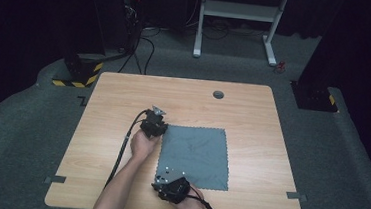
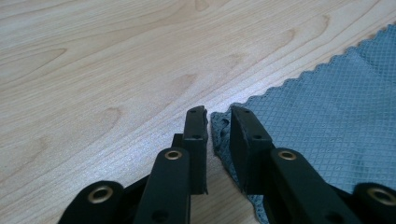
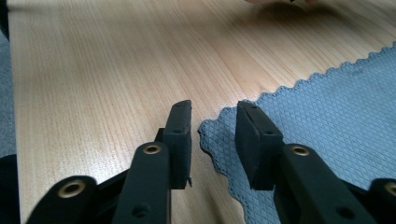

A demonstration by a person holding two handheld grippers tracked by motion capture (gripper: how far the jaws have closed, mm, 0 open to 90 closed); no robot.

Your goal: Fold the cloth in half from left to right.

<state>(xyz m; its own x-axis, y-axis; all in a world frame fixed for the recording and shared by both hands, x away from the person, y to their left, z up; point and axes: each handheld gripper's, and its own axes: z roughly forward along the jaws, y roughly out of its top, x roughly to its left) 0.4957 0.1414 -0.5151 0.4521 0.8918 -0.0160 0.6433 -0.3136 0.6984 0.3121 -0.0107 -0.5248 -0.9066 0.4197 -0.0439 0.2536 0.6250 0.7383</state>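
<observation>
Square grey waffle-weave cloth (image 1: 194,156) lay flat, frame centre, on light wooden table (image 1: 124,94); left gripper (image 2: 218,116) nearly closed around far-left corner, pinch unclear; right gripper (image 3: 214,122) apart, straddling near-left corner; best bite deeper, lift together.

The table (image 1: 253,110) offers wide bare wood along its far edge, its left edge and its right edge, where a gripper could pass freely. A small round grommet (image 1: 218,94) sits near the far edge. The flat grey cloth (image 1: 194,155) covers the middle toward the near edge, with the left gripper (image 1: 155,124) at its far left corner and the right gripper (image 1: 169,187) at its near left corner.
</observation>
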